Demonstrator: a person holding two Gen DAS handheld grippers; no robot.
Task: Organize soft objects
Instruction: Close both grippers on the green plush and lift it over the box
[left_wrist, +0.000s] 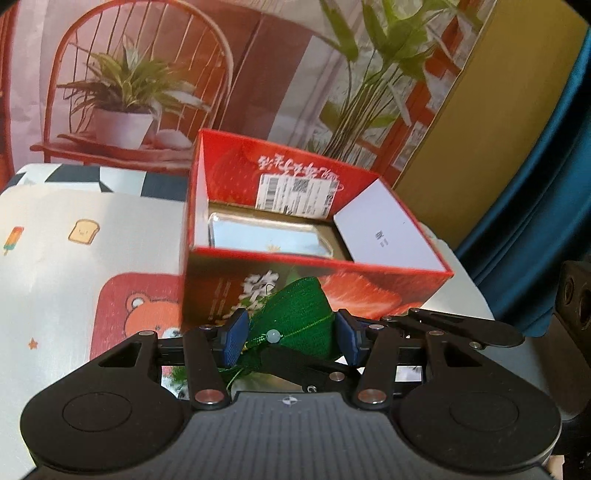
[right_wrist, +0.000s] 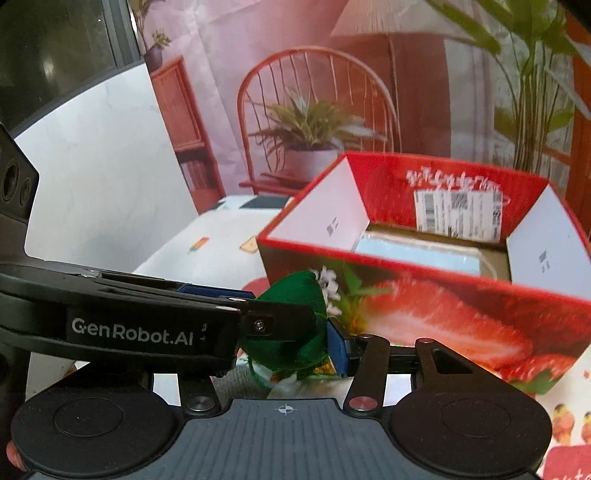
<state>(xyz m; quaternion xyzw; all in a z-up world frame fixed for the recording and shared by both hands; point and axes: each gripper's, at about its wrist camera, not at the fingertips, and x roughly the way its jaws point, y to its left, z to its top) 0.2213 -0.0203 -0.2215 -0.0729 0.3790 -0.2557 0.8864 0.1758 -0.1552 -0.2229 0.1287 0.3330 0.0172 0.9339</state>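
**boxfan88:** So where was everything at this point? I made out a green fabric pouch (left_wrist: 295, 317), pyramid-ish, with a pale bead (left_wrist: 272, 334) and tassel cord on it, hanging right in front of the strawberry-print box (left_wrist: 317, 288).

**umi_tinkerer:** Yep. The left tool (left_wrist: 291, 334) was clenched on it, blue pads (left_wrist: 234, 334) pressing in from both sides. From the right wrist view, the right tool (right_wrist: 291, 343) was pinching the same pouch (right_wrist: 291, 332): its far blue pad sat tight against the cloth, but the near one was hidden behind the left tool crossing in front. So both were grasping one soft thing, held up off the cartoon-print cloth (left_wrist: 74, 229) on the desk, just short of the box's near wall.

**boxfan88:** Box already had stuff in it?

**umi_tinkerer:** A pale blue packet (left_wrist: 269, 238) was lying flat on the bottom, with free room around it. Flaps were standing up, white inside.

**boxfan88:** How would you have done the drop cleanly?

**umi_tinkerer:** My guess: carry it well above the near rim first, since the dangling tassel could catch on that edge. Keep both hands moving together so the pouch doesn't get stretched or twisted between them. Go over the middle, lower beside or onto the packet, then let go with one tool before the other so it settles instead of flopping. Watch the right-hand flap (left_wrist: 388, 229) too, it leaned inward a bit.
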